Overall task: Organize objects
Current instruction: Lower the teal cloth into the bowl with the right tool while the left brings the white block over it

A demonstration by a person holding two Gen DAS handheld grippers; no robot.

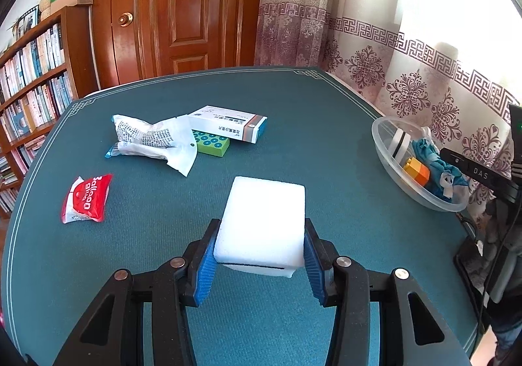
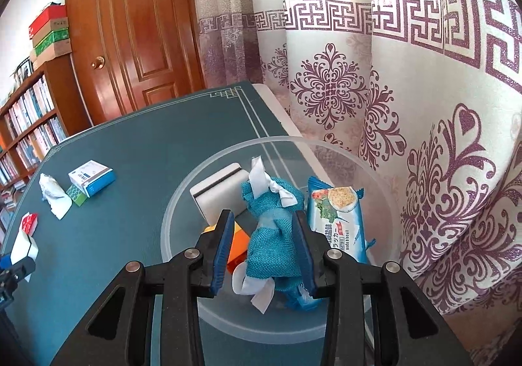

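Your left gripper point(image 1: 260, 246) is clamped on the white foam block point(image 1: 263, 222), whose long axis runs straight ahead along the fingers, and you hold it above the green surface point(image 1: 310, 124). From there the clear plastic bowl point(image 1: 385, 153) lies off to the right, well apart, at the surface's edge by the curtain. Your right gripper point(image 2: 263, 246) is already over that bowl, closed on the teal cloth pouch point(image 2: 272, 235) beside the cracker packet point(image 2: 342, 222). Judging by this, your left hand's load must swing rightward, and the right hand crowds the landing spot.
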